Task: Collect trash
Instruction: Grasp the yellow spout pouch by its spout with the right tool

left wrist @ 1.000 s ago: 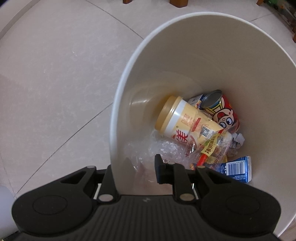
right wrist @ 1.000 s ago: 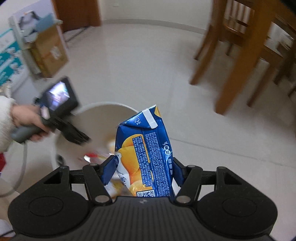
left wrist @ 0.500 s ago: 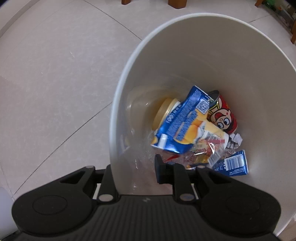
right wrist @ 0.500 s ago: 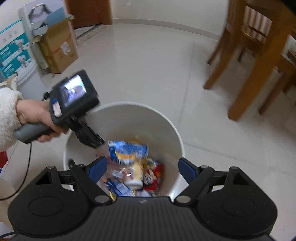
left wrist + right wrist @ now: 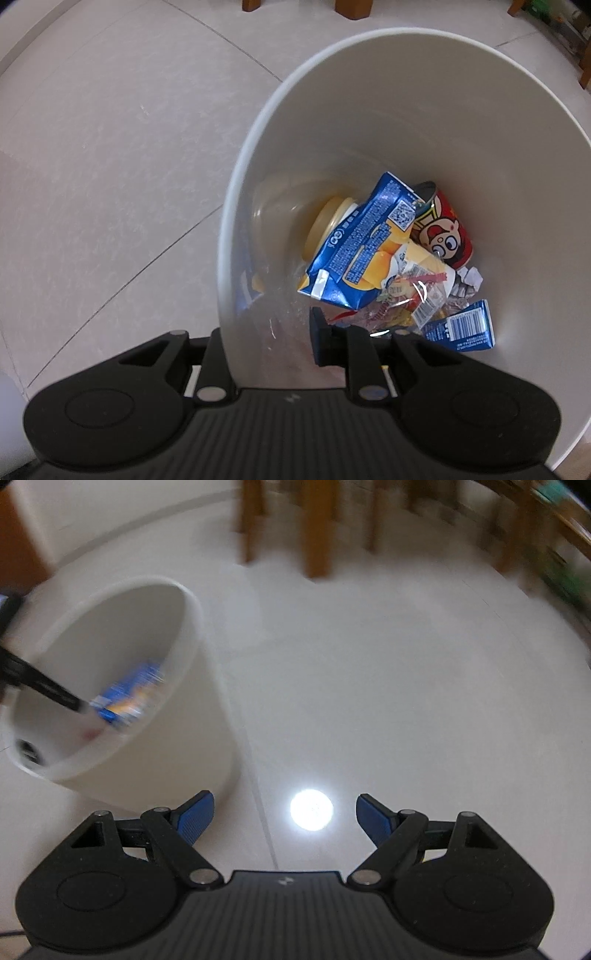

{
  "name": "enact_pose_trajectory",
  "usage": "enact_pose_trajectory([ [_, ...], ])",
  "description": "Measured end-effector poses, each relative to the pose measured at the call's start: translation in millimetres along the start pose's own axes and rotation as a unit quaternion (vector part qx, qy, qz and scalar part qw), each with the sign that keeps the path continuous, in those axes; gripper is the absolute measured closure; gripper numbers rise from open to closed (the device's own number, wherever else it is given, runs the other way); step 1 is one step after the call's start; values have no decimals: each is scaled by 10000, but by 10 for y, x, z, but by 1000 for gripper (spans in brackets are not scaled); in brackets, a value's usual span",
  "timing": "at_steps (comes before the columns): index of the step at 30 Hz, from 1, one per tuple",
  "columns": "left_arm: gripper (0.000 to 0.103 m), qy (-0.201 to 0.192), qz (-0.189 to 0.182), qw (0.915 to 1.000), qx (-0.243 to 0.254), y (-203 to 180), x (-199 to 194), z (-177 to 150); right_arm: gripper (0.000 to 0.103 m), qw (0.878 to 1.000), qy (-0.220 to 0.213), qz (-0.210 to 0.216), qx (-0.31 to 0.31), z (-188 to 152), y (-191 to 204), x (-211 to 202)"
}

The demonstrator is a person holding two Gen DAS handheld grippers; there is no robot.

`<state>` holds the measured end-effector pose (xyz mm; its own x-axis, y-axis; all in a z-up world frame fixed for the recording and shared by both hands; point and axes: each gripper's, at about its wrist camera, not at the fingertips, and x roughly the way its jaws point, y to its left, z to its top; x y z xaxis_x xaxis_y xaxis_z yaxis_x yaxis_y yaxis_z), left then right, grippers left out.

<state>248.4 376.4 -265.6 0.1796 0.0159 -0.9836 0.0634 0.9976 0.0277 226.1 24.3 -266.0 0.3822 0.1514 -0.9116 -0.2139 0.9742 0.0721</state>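
My left gripper is shut on the near wall of the white bin, one finger outside and one finger inside. In the bin a blue and orange carton lies over a yellow-lidded jar. Beside them are a red cartoon can, a clear snack wrapper and a small blue carton. My right gripper hangs open and empty above the floor, to the right of the bin. The carton shows there as a blur.
Pale tiled floor surrounds the bin, with a bright lamp reflection between the right fingers. Wooden chair and table legs stand at the far side. The right wrist view is motion-blurred. Crumpled paper lies in the bin.
My right gripper opened and dropped the blue and orange carton into the bin, then swung away to the right. The left gripper kept its hold on the bin wall.
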Motion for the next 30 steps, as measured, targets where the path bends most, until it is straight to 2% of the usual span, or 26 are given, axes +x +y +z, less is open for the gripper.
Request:
enact_pose_trajectory([
  [5, 81, -30, -113, 9999, -17, 19, -6, -3, 16, 9924, 527, -693, 867, -848, -250, 388],
  [10, 81, -81, -126, 9999, 24, 23, -15, -24, 25, 9742, 1322, -1124, 1445, -1644, -438, 799],
  [13, 81, -73, -61, 9999, 60, -2, -6, -22, 35, 9657, 1561, -1217, 1682, -1955, -550, 995],
  [16, 81, -62, -49, 10000, 47, -1, -2, -18, 40, 9646, 1632, -1176, 1707, -2116, -556, 1146],
  [20, 81, -58, -47, 10000, 22, -6, 2, -19, 46, 9686, 1611, -1059, 1569, -2130, -469, 1268],
  [22, 81, -57, -42, 10000, 16, -6, 4, -20, 56, 9701, 1577, -1027, 1532, -2126, -442, 1314],
  [24, 81, -41, -37, 10000, 17, -5, 4, -18, 57, 9711, 1494, -1038, 1542, -2086, -422, 1347],
  [26, 81, -53, -49, 10000, 15, -2, 5, -21, 63, 9717, 1453, -1017, 1560, -2014, -437, 1379],
  [28, 81, -55, -50, 10000, 22, 0, 4, -22, 78, 9711, 1488, -1065, 1534, -1950, -451, 1399],
  [30, 81, -54, -51, 10000, 25, -1, 4, -24, 79, 9719, 1451, -1095, 1497, -1911, -459, 1391],
])
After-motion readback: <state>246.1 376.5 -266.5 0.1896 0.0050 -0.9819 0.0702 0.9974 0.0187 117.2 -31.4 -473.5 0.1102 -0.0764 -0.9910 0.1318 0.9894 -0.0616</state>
